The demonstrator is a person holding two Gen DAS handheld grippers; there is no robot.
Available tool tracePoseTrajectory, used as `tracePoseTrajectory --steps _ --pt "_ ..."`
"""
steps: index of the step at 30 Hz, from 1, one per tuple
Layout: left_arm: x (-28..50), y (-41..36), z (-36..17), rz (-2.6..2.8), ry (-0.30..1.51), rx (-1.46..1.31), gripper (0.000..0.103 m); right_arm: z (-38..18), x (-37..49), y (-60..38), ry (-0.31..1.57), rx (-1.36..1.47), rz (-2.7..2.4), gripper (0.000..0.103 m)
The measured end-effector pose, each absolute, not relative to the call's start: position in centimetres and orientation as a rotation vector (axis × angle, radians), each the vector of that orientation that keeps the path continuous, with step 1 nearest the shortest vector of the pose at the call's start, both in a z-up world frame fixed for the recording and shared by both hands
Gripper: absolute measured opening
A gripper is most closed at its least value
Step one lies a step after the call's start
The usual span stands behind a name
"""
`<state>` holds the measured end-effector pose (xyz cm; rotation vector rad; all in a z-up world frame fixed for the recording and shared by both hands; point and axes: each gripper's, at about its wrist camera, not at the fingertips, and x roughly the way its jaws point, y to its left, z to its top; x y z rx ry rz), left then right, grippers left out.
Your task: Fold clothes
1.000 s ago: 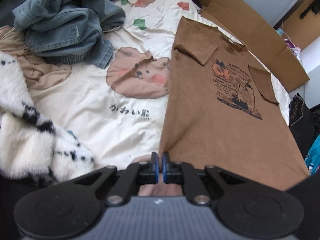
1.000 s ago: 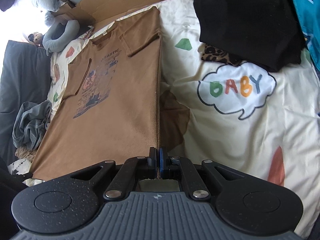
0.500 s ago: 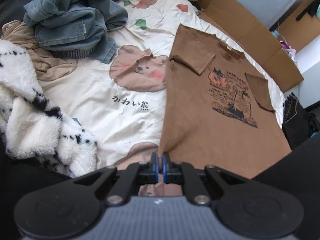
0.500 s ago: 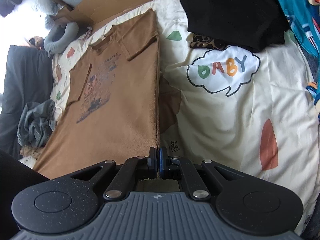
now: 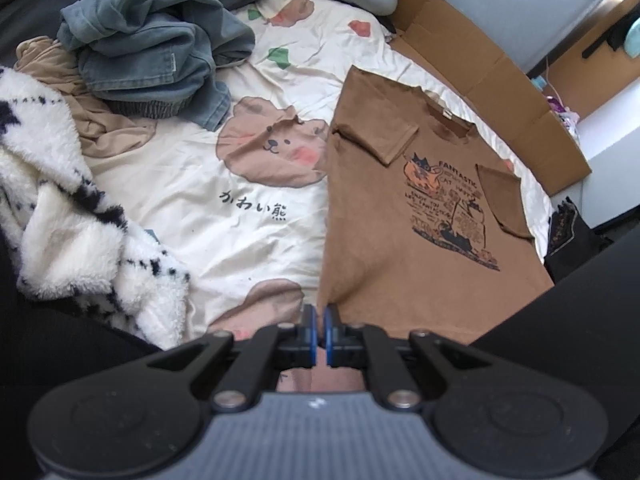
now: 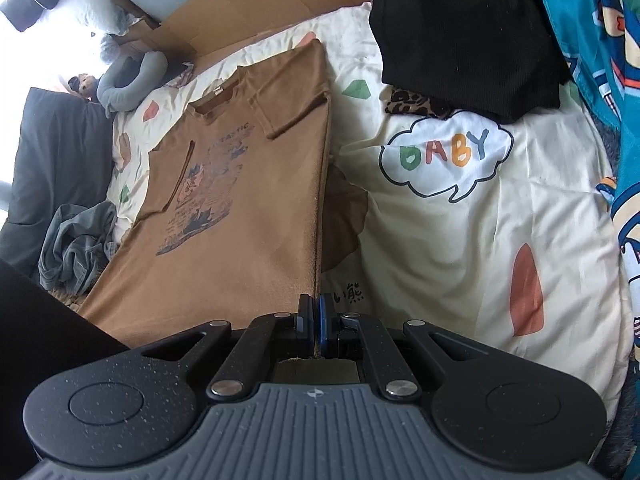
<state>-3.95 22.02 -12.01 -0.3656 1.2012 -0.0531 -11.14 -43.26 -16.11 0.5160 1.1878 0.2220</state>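
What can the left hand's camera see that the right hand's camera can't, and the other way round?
Only the left view shows the fluffy white blanket, the tan garment under the jeans and the bear print on the sheet.

Only the right view shows the black garment, the BABY cloud print and the teal cartoon fabric.

Both show the brown T-shirt with sleeves folded in, the jeans, the cardboard, and tongs shut on a bottom corner of the shirt: left tongs, right tongs.

Both grippers, jaws clamped
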Motion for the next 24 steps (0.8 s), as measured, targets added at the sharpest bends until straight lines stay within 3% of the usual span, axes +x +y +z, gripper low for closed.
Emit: tracePoseTrajectory --steps 13,24 --pt "-1.1 22.0 -11.8 -0.039 1.135 -0.426 0.004 -15.7 -8.7 -43.1 1.153 0.545 0.199 0.000" --pt "2.1 21.5 -7.8 -0.086 1.024 -0.451 0.004 -11.9 -5.9 -43.3 1.082 0.560 0.190 0.000"
